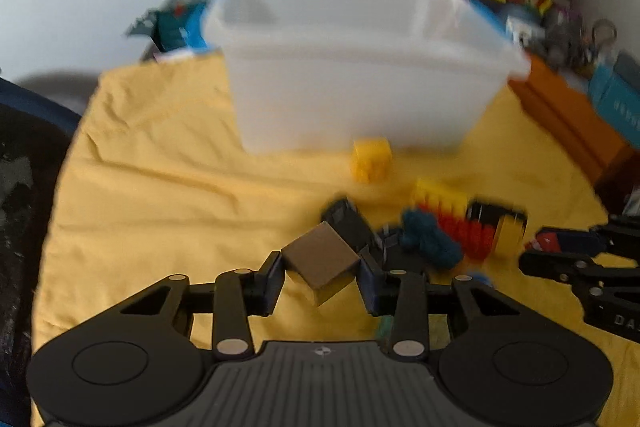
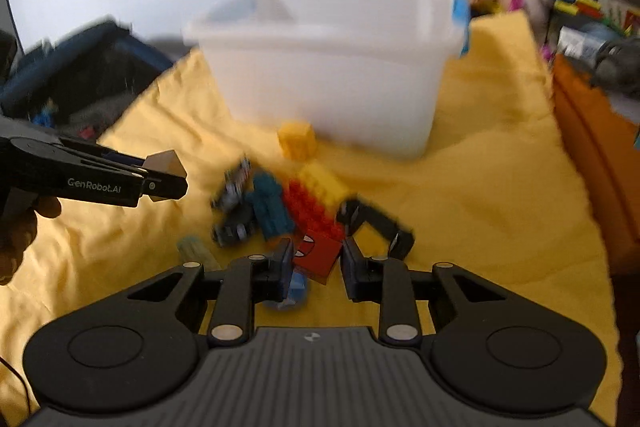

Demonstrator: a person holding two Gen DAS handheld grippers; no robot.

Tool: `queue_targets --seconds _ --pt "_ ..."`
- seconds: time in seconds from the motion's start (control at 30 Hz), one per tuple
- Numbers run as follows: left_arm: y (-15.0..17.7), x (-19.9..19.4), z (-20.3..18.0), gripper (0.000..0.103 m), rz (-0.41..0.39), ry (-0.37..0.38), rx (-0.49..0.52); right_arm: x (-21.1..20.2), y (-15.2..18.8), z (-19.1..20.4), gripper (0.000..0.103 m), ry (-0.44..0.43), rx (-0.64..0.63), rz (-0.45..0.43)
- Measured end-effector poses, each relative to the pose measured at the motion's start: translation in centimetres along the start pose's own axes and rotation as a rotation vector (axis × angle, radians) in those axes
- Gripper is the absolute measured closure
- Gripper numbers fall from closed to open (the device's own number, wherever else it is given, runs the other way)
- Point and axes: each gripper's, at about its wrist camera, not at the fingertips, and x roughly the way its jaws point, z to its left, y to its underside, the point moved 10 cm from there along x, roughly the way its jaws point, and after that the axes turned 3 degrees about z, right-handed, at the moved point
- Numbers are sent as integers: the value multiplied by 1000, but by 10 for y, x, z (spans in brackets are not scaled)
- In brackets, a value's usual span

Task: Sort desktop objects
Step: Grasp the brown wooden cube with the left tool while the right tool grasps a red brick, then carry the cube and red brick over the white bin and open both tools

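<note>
Left wrist view: The left gripper [image 1: 320, 277] is clenched on a brown cube [image 1: 320, 261]. Both pads press the cube's sides, and the cube sits tilted, one corner pointing down between the fingers, clear of the yellow cloth [image 1: 160, 167]. At 12 o'clock from the cube stands a translucent white bin [image 1: 360, 67], upright on the cloth. A small yellow block [image 1: 371, 159] lies just beside the bin's base. At 1 to 2 o'clock from the cube lies a loose pile: a black piece [image 1: 346, 221], a teal brick [image 1: 430, 237], a red and yellow brick stack [image 1: 452, 215] and a yellow and black block [image 1: 500, 227]. The right gripper [image 1: 532, 251] enters at 3 o'clock, with something red between its fingertips.

Right wrist view: The right gripper [image 2: 314, 261] is clenched on a red cube [image 2: 318, 259] printed with white eye shapes. The pads touch both sides, and the cube appears lifted off the cloth [image 2: 500, 207]. A blue piece [image 2: 294, 291] lies under the fingers at 7 o'clock from the cube. At 11 to 12 o'clock lie the teal brick [image 2: 270, 205], a dark wheeled piece [image 2: 234, 227] and the red and yellow stack [image 2: 316, 195]. A black arch-shaped piece [image 2: 376, 223] lies at 2 o'clock. The bin [image 2: 332, 75] stands at 12 o'clock, the yellow block [image 2: 298, 141] at its base. The left gripper [image 2: 168, 175] enters at 9 o'clock, holding the brown cube [image 2: 166, 163]. The picture is blurred throughout.
</note>
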Motion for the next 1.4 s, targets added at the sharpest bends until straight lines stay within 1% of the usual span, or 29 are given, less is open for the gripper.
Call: queue_targets --seconds 0.1,0.2,0.27,0.3,0.37,0.43,0.5,0.57,0.7,0.77,0.8,0.83,0.87,0.9,1.0,1.1,1.2,1.27,1.3,1.33,1.4 --pt "-34 -26 5 60 -54 12 -40 -24 -33 -2 74 -11 17 -84" --pt "-77 -44 5 60 -111 3 -22 -42 -82 -8 74 -17 24 -171" --pt "-105 -48 6 60 -138 8 -24 -45 -115 -14 74 -18 19 -207" --pt "-116 -48 8 60 -147 1 -24 -43 -131 -17 74 -17 14 -209" --pt "-136 -46 10 60 -166 -16 -19 -35 -151 -23 74 -13 14 -212" --pt "-154 -37 13 60 -160 -23 -27 -26 -168 -27 74 2 3 -202" --pt "-165 -30 14 60 -146 -25 -47 -17 -178 -29 74 -3 13 -177" --pt "-175 -23 16 60 -141 -35 -56 -8 -187 -29 74 9 -13 -171" --pt "-190 -12 15 60 -129 -55 -44 10 -189 -30 74 36 -50 -140" --pt "-194 -6 15 60 -116 -65 -28 22 -190 -35 74 50 -56 -118" --pt "-195 -1 15 58 -102 -72 -23 26 -191 -39 73 52 -42 -109" --pt "-195 3 16 47 -84 -81 -18 31 -191 -44 68 55 -13 -96" --pt "-195 7 18 38 -68 -94 -11 36 -192 -49 52 51 9 -84" --pt "-194 9 20 35 -63 -107 -6 39 -193 -51 47 50 17 -83" --pt "-193 14 28 35 -60 -121 -7 43 -195 -55 48 75 -17 -83" --pt "-186 17 37 34 -31 -122 -34 39 -195 -57 47 63 1 -88" --pt "-175 8 42 35 -45 -116 -46 26 -190 -54 45 42 14 -120" --pt "-166 -1 41 34 -60 -109 -43 12 -183 -50 43 35 7 -145" --pt "-156 -9 40 34 -73 -99 -40 3 -176 -45 41 31 -1 -162" --pt "-148 -15 38 34 -83 -89 -38 -6 -165 -40 39 25 -7 -177" --pt "-120 -26 32 34 -95 -68 -33 -18 -142 -30 39 12 -37 -182"
